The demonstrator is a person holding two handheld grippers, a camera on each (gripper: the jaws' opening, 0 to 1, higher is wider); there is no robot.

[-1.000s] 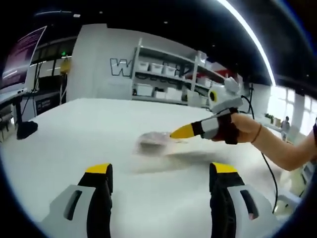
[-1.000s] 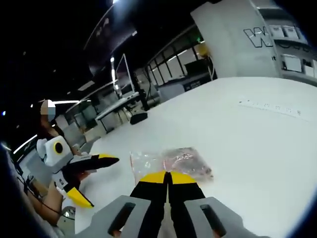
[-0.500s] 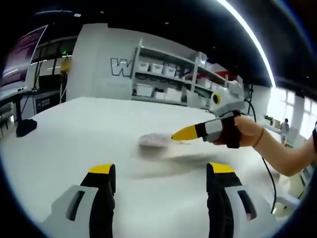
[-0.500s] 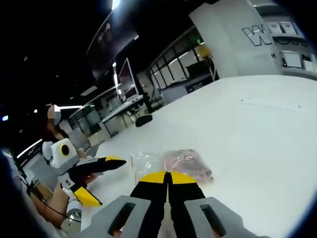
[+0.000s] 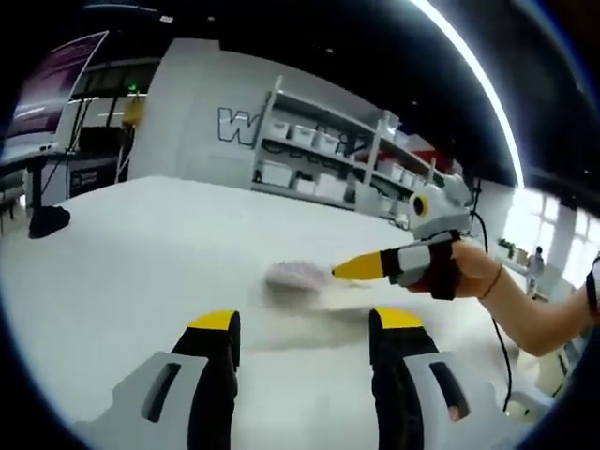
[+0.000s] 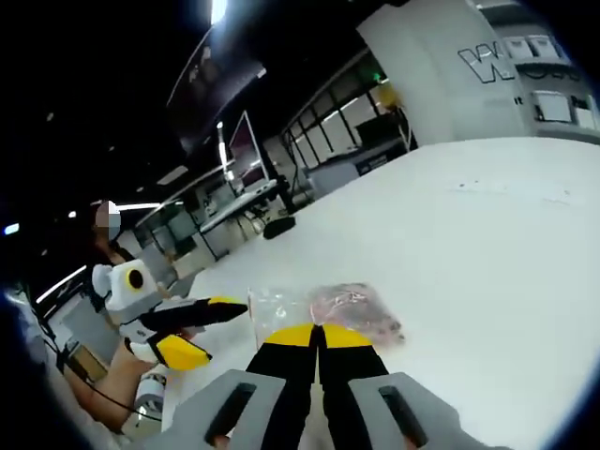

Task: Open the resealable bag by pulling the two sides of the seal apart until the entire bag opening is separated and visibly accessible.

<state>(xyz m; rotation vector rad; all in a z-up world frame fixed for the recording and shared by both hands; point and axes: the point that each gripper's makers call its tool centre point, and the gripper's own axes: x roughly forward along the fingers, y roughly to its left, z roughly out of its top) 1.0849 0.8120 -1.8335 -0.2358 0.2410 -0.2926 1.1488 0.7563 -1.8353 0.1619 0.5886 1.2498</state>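
Note:
A clear resealable bag [image 5: 295, 274] with pinkish contents lies flat on the white table [image 5: 141, 253]. In the right gripper view the bag [image 6: 328, 305] is just beyond my right gripper [image 6: 317, 336]. That gripper is shut, its tips at the bag's near edge; I cannot tell whether they pinch the film. In the left gripper view the right gripper [image 5: 352, 269] comes in from the right, tip against the bag's edge, held by a hand [image 5: 469, 272]. My left gripper [image 5: 306, 323] is open, short of the bag. In the right gripper view the left gripper [image 6: 208, 328] hovers left of the bag.
Shelves with white bins [image 5: 309, 159] stand behind the table's far edge. A black object [image 5: 47, 220] sits at the table's far left; in the right gripper view this black object [image 6: 279, 227] is far behind the bag. A cable [image 5: 502, 309] trails from the right gripper.
My left gripper has come closer to the bag and its jaws have narrowed a little. The right gripper stays shut at the bag's edge. The bag has not visibly moved.

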